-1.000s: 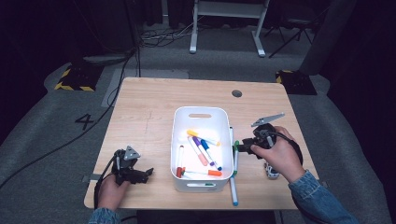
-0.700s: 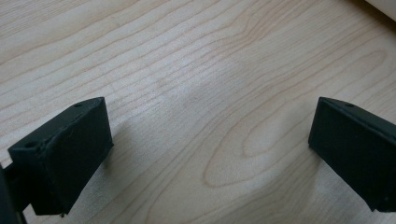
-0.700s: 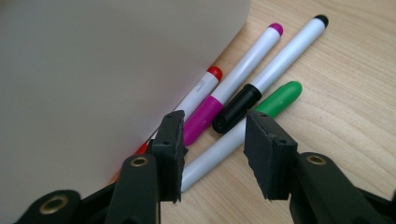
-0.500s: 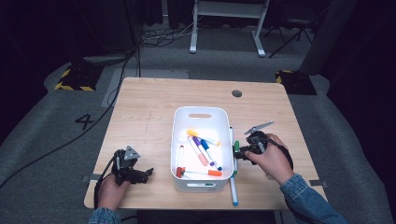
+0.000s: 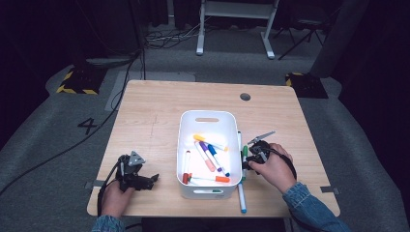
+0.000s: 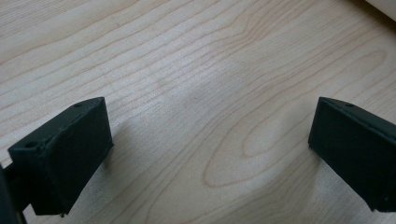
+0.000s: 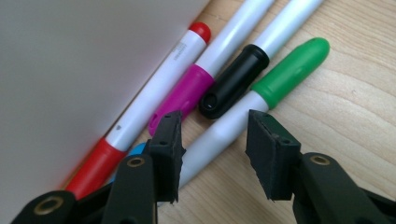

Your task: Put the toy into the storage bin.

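currently right gripper is part open, jaws just widened, straddling the green marker on the tabletop, pads not pressing yet. risk: black marker and pink marker lie just ahead, touching, so a skewed close could pinch two. white barrel, green cap. left gripper wide open, empty.

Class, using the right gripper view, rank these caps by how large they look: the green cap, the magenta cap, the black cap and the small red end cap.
1. Green cap and magenta cap: alike in length, so unranked.
2. Black cap, shorter.
3. Small red end cap, smallest, though farthest from the camera.
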The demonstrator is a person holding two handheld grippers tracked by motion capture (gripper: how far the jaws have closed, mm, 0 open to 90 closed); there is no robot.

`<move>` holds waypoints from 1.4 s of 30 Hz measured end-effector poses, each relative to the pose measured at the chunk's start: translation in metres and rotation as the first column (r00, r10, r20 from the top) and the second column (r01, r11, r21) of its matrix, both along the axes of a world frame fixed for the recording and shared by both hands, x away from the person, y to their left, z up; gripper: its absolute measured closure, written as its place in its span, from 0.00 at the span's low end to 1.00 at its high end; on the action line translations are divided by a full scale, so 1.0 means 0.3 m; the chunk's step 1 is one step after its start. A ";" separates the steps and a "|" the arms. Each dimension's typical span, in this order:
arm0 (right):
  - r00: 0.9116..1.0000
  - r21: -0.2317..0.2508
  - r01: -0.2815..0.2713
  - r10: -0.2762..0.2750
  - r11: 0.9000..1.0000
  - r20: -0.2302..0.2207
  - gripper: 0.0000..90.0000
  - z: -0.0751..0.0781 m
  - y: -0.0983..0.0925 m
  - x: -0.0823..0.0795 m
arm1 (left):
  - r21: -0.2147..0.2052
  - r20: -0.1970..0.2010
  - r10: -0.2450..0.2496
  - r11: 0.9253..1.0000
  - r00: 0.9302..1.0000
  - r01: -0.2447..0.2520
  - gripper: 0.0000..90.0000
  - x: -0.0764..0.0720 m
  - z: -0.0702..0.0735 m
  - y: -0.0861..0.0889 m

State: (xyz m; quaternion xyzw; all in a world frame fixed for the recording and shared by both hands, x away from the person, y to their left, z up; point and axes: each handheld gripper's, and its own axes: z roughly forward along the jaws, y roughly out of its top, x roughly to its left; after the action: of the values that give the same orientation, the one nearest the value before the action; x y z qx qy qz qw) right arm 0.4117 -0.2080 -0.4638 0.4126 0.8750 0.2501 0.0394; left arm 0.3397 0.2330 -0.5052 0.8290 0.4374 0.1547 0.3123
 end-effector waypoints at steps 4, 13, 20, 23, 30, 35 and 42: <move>1.000 -0.014 0.014 -0.014 1.000 0.000 0.63 -0.005 -0.015 0.005 | 0.000 0.000 0.000 1.000 1.000 0.000 0.00 0.000 0.000 0.000; 0.996 -0.057 0.093 -0.093 0.994 -0.001 0.71 -0.004 -0.074 0.039 | 0.000 0.000 0.000 1.000 1.000 0.000 0.00 0.000 0.000 0.000; 0.988 -0.090 0.152 -0.152 0.984 0.002 0.81 -0.014 -0.090 0.060 | 0.000 0.000 0.000 1.000 1.000 0.000 0.00 0.000 0.000 0.000; 0.984 -0.088 0.178 -0.178 0.980 0.005 0.86 -0.014 -0.101 0.070 | 0.000 0.000 0.000 1.000 1.000 0.000 0.00 0.000 0.000 0.000; 0.981 -0.079 0.194 -0.195 0.978 -0.002 0.86 -0.008 -0.116 0.076 | 0.000 0.000 0.000 1.000 1.000 0.000 0.00 0.000 0.000 0.000; 0.980 -0.061 0.198 -0.198 0.978 0.005 0.86 0.018 -0.129 0.071 | 0.000 0.000 0.000 1.000 1.000 0.000 0.00 0.000 0.000 0.000; 0.982 -0.032 0.187 -0.186 0.982 0.029 0.86 0.067 -0.139 0.058 | -0.001 0.000 0.000 1.000 1.000 0.000 0.00 0.000 0.000 0.000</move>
State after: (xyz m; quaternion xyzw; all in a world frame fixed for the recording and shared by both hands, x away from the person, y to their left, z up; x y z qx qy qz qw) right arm 0.4290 -0.2497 -0.4438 0.4888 0.8361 0.2353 0.0810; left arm 0.3397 0.2330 -0.5052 0.8288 0.4374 0.1546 0.3128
